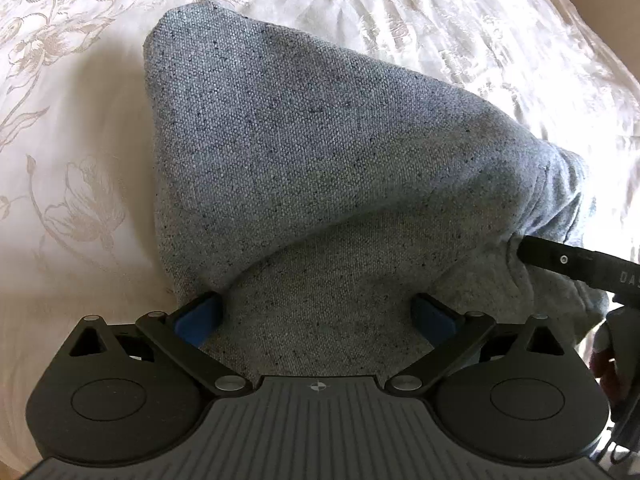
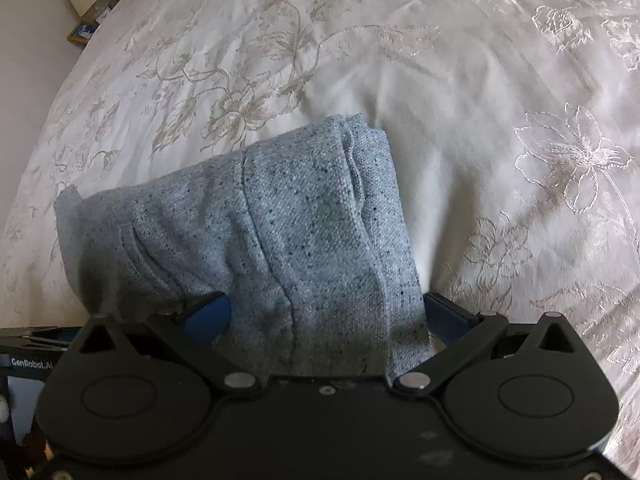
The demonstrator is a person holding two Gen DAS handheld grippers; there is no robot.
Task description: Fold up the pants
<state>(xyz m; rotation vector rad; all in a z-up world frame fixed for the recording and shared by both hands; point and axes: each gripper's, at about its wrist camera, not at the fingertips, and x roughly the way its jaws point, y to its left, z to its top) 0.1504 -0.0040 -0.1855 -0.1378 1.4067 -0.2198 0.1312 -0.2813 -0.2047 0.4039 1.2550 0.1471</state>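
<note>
The grey-blue speckled pants point(image 1: 320, 140) lie folded in layers on a white flowered bedspread point(image 1: 60, 200). My left gripper point(image 1: 316, 318) points steeply down over their near part. It is open wide, cloth lies between its blue pads point(image 1: 196, 320), and nothing is pinched. At the right edge one black finger of my right gripper point(image 1: 560, 260) digs into the bunched cloth. In the right wrist view the pants point(image 2: 300, 220) fill the space between the spread jaws of my right gripper point(image 2: 328, 318). It is open, and a sliver of white shows beside its right pad point(image 2: 448, 316).
The bedspread point(image 2: 440, 100) stretches out on all sides of the pants. A lamp and small items point(image 2: 86, 4) stand on a side table past the bed's far left corner. Part of the left gripper's body point(image 2: 28, 360) shows at the lower left.
</note>
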